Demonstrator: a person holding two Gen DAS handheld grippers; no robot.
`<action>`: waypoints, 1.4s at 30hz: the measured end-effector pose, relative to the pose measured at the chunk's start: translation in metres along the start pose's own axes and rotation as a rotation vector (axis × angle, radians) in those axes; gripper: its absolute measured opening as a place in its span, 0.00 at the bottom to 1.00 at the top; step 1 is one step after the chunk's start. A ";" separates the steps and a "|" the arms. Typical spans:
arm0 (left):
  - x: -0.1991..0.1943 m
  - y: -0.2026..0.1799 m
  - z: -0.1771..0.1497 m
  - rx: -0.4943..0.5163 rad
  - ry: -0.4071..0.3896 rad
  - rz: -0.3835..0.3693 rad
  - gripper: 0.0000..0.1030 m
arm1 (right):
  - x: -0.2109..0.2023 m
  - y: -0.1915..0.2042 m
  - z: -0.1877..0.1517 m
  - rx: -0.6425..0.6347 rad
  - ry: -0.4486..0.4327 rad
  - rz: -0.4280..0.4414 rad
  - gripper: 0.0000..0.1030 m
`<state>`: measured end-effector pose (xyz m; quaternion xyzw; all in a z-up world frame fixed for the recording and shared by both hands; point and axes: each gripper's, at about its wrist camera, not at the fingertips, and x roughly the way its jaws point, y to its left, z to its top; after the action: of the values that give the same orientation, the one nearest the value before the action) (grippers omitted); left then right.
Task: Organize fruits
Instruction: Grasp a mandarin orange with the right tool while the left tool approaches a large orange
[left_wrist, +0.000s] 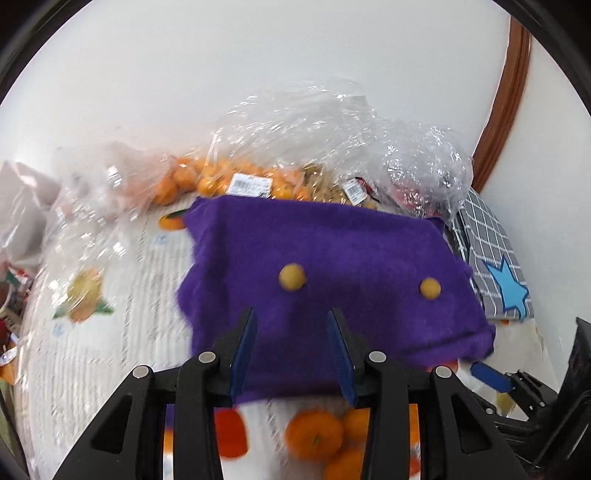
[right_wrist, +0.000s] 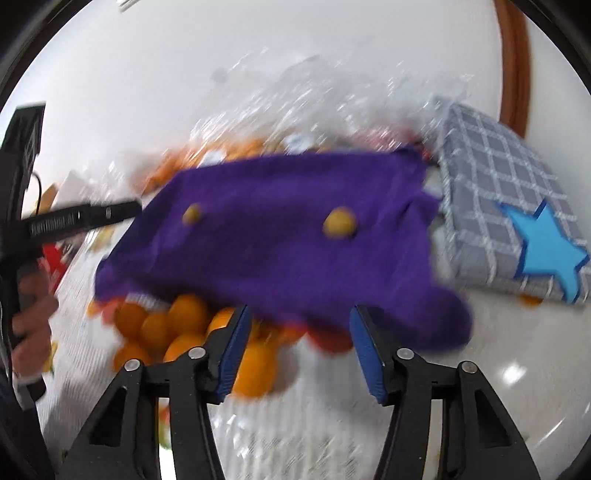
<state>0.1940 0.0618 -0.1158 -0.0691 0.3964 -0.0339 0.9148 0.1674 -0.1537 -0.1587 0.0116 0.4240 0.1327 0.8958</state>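
A purple cloth lies on the table with two small yellow fruits on it, one at the left and one at the right. The cloth and both fruits also show in the right wrist view. My left gripper is open and empty, just short of the left fruit. My right gripper is open and empty over the cloth's near edge. The left gripper shows at the left edge of the right wrist view.
Clear plastic bags of oranges and other fruit lie behind the cloth. A grey checked box with a blue star stands at the right. The table cover has printed oranges. A white wall is behind.
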 end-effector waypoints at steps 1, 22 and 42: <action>-0.006 0.002 -0.005 0.005 -0.001 0.006 0.36 | 0.000 0.005 -0.009 -0.005 0.008 0.008 0.49; -0.048 -0.003 -0.079 0.026 0.037 -0.012 0.36 | -0.028 -0.016 -0.051 0.062 0.033 0.013 0.32; -0.003 -0.012 -0.075 -0.023 0.103 -0.070 0.36 | -0.018 -0.020 -0.061 0.023 0.017 -0.064 0.31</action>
<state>0.1371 0.0426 -0.1619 -0.0917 0.4409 -0.0647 0.8905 0.1152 -0.1833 -0.1870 0.0072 0.4332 0.0993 0.8958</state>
